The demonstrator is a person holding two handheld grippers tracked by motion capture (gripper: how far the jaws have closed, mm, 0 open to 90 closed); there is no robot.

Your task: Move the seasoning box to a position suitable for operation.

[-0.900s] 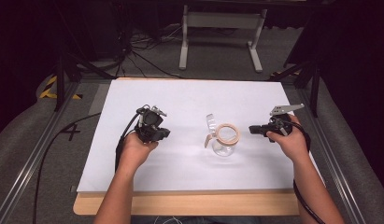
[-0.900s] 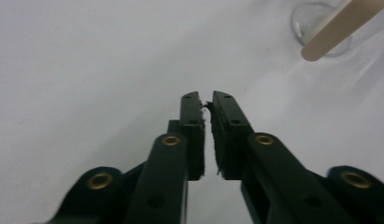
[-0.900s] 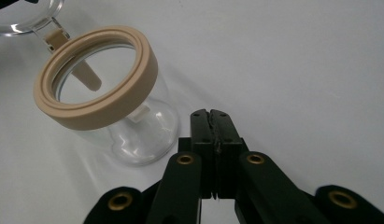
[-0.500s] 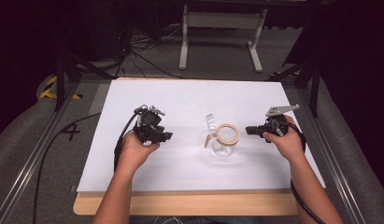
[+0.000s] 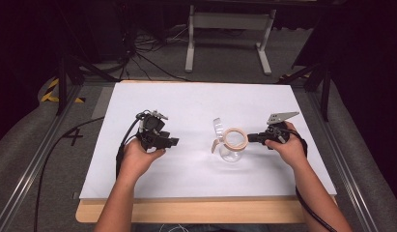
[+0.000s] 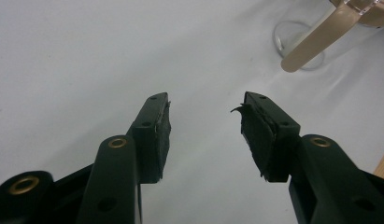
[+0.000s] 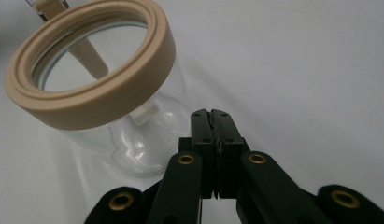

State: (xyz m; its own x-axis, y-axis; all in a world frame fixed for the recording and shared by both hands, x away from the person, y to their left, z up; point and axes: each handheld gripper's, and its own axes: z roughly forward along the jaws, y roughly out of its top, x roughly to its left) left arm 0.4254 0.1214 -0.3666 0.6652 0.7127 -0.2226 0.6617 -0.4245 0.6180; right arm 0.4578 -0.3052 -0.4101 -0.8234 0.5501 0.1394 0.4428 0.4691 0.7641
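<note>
A clear glass jar [image 5: 232, 151] with a beige ring around its mouth [image 7: 87, 98] stands upright on the white sheet, right of centre. Its clear lid [image 5: 217, 128] is hinged back on the left side. My right gripper [image 5: 252, 138] is shut, with nothing between its jaws, and its tip [image 7: 212, 115] lies just beside the jar's glass wall, below the ring. My left gripper [image 5: 171, 142] is held low over the sheet well left of the jar. Its jaws are open [image 6: 206, 109] and empty, with the jar's base and beige latch [image 6: 310, 41] farther off.
The white sheet [image 5: 196, 104] covers most of the table, with a wooden edge [image 5: 196, 212] at the front. Metal rails run along both sides. A black cable [image 5: 51, 154] trails off to the left. A grey stand [image 5: 225, 29] and several cables sit on the floor behind.
My right gripper has slid left across the sheet, up to the jar. The left gripper has stayed in place.
</note>
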